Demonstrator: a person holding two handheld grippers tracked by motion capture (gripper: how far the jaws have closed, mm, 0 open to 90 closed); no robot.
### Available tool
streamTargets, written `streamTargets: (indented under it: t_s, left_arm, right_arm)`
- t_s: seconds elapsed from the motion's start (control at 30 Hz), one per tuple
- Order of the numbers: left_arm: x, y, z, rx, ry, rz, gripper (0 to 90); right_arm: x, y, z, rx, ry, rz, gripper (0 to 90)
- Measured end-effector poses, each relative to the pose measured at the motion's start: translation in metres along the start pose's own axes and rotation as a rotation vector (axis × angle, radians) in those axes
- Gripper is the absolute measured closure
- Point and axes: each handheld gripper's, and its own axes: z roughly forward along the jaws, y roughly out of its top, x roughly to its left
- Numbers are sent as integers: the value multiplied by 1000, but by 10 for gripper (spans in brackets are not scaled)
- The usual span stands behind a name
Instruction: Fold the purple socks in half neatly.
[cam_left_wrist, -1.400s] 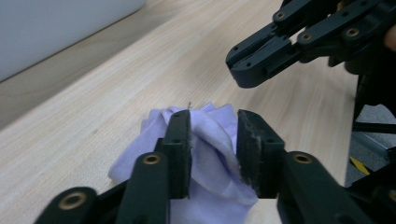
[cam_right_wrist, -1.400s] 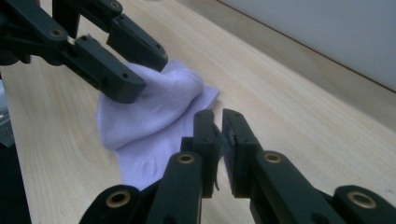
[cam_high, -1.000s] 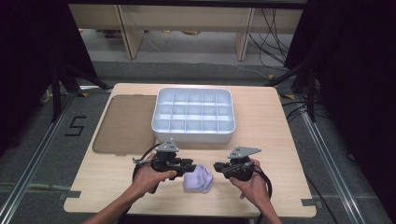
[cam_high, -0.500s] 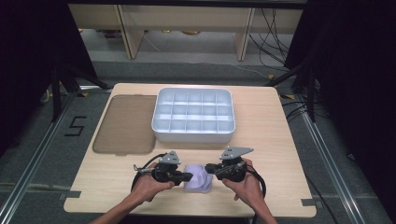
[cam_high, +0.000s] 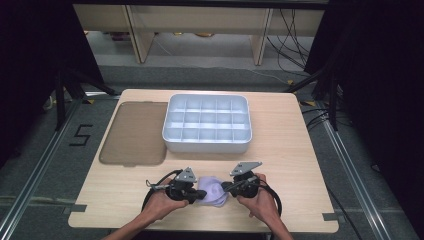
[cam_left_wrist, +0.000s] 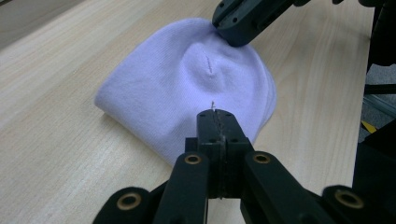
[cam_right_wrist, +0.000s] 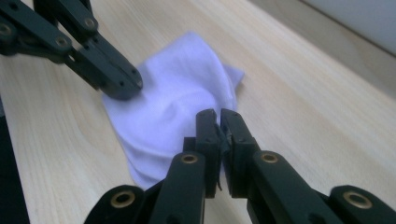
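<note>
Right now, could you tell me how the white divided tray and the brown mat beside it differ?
The white divided tray is a raised box split into many compartments; the brown mat lies flat and undivided. The tray sits mid-table, the mat at its left. Both are rectangular with rounded corners and lie apart from the grippers.

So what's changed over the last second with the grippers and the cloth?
Both grippers closed in on the lilac cloth from either side: the left gripper and right gripper now each have their fingers shut on an edge of it, a little nearer the person. The cloth is more bunched. Tray and brown lid stayed put.
</note>
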Motion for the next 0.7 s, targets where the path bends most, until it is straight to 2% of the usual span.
streamTargets:
  t_s: [0.03, 0.07, 0.1, 0.13, 0.17, 0.2, 0.23, 0.37, 0.43, 0.47, 0.53, 0.57, 0.6, 0.63, 0.7]
  left_arm:
    - [-1, 0, 0, -7, 1, -14, 893]
    - [-1, 0, 0, -4, -1, 6, 893]
    - [-1, 0, 0, -3, 0, 7, 893]
    - [-1, 0, 0, -3, 0, 7, 893]
    - [0, 2, -1, -13, 1, -1, 893]
    - [1, 4, -2, -24, 6, -9, 893]
    - [2, 8, -3, -40, 14, -11, 893]
    - [12, 23, -3, -76, 51, -1, 893]
    - [18, 29, 1, -71, 66, -8, 893]
    - [20, 30, 3, -64, 64, -12, 893]
    - [24, 30, 7, -45, 89, -9, 893]
    - [27, 29, 8, -19, 87, 16, 893]
    - [27, 29, 8, -19, 87, 16, 893]
    - [30, 26, 12, -26, 89, -3, 894]
    - [33, 23, 14, -20, 94, -14, 894]
  right_arm:
    - [0, -1, -1, 20, -5, 6, 868]
    - [0, -2, 2, 9, -9, 5, 868]
    - [0, -2, 1, 35, -3, 4, 868]
    - [1, -3, 3, 30, -1, 22, 868]
    - [1, -2, 3, 41, -4, 10, 868]
    - [1, -2, 3, 47, -5, 19, 868]
    - [2, -3, 4, 30, -9, 24, 868]
    - [1, -2, 3, 31, 8, 15, 868]
    - [2, -2, 3, 32, 9, 25, 868]
    - [1, -2, 4, 31, 11, 11, 868]
    - [1, -2, 4, 33, 7, 12, 868]
    - [0, -2, 5, 29, 0, -3, 868]
    - [0, -2, 6, 29, 7, -3, 868]
    - [1, -3, 5, 34, 3, 12, 868]
    - [0, -3, 5, 32, 1, 9, 868]
